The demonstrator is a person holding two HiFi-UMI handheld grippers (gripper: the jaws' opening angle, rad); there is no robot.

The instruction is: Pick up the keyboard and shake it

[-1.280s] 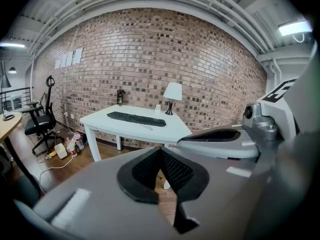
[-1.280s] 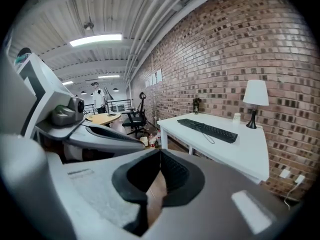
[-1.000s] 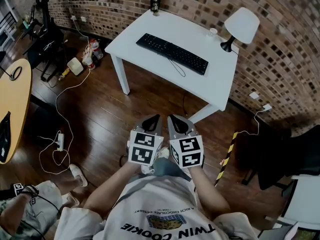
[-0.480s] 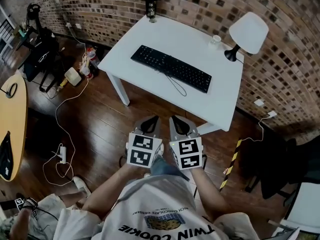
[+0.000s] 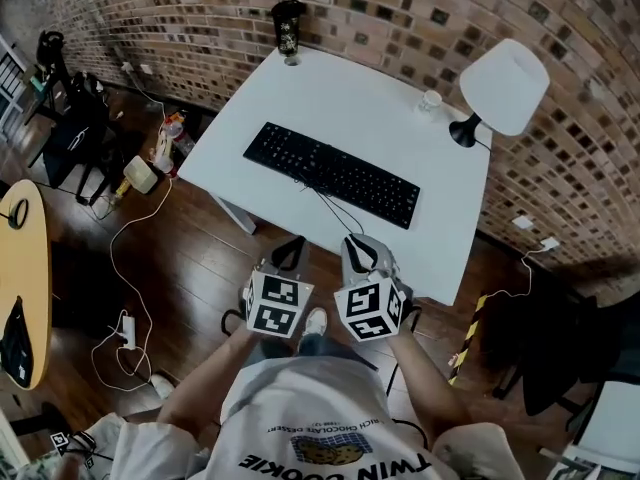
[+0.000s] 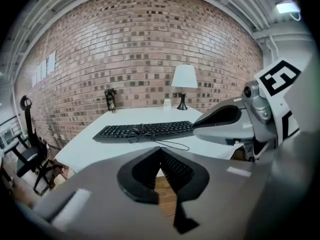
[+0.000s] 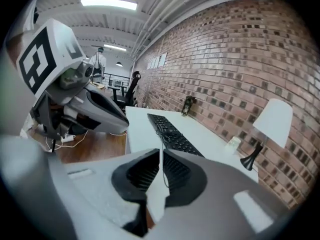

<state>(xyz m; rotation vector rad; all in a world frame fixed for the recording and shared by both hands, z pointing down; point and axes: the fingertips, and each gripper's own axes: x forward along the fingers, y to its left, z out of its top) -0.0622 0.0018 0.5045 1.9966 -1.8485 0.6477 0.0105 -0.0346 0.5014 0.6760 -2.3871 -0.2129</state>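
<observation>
Lying on the smooth white rectangular worktop (image 5: 370, 118), a slim black keyboard (image 5: 330, 173) trails a thin cable (image 5: 335, 213). Jaws of the left gripper (image 5: 291, 252) and right gripper (image 5: 360, 253) are closed, empty.

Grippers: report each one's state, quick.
Left gripper: closed, empty.
Right gripper: closed, empty.

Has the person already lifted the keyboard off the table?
No, the black keyboard lies flat on the white table, with the left gripper and right gripper both short of it.

White table (image 5: 400, 138), keyboard (image 5: 332, 174), lamp (image 5: 503, 86), cup (image 5: 430, 101), can (image 5: 288, 30)
</observation>
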